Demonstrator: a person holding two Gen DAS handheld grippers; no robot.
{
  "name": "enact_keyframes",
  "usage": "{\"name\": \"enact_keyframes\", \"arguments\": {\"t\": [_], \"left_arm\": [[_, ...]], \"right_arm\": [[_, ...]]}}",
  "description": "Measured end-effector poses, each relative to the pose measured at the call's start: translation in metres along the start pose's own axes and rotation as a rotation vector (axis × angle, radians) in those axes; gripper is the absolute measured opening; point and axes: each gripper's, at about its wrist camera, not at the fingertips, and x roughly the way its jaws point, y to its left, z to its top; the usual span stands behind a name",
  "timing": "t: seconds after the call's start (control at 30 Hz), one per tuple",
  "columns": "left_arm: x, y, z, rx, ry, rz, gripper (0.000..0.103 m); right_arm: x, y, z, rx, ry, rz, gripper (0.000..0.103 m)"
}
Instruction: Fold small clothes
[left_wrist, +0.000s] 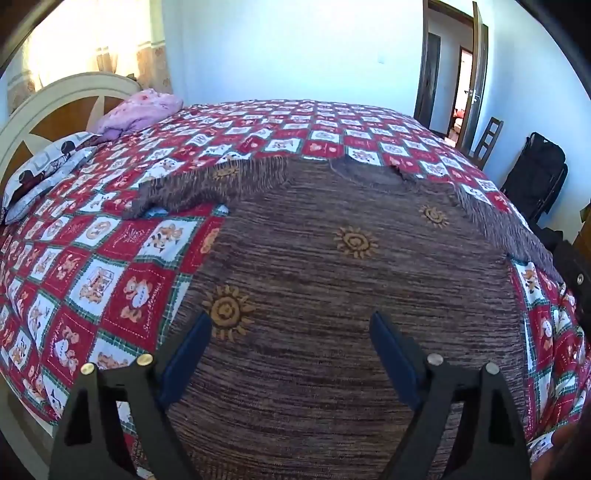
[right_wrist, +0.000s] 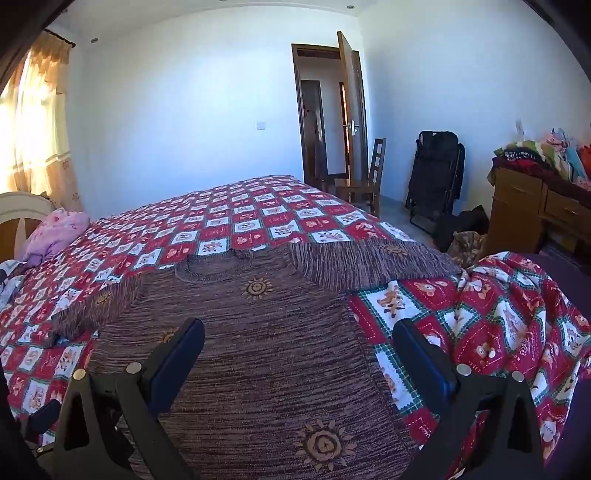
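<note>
On the bed (left_wrist: 122, 258), near its front edge, a brown knitted sweater (left_wrist: 332, 295) with sun motifs is laid flat on the red checked bedspread (left_wrist: 92, 288). Its long axis is run from the front edge toward the far edge, with the neckline (right_wrist: 214, 267) pointed away and the hem nearest the cameras. Both sleeves are spread outward toward the side edges. The left hand-held gripper (left_wrist: 291, 332) is held released above the sweater's lower body, nothing grasped. The right hand-held gripper (right_wrist: 299, 339) is likewise held spread apart over the sweater's right border, empty.
</note>
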Motion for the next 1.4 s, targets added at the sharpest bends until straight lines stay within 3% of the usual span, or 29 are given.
{"name": "enact_keyframes", "arguments": {"t": [1.4], "left_arm": [[-0.0018,0.0037,0.0032,-0.006,-0.032,0.027,0.090]], "right_arm": [[0.0031,0.0039,-0.0038,-0.005,0.015,0.009,0.102]]}}
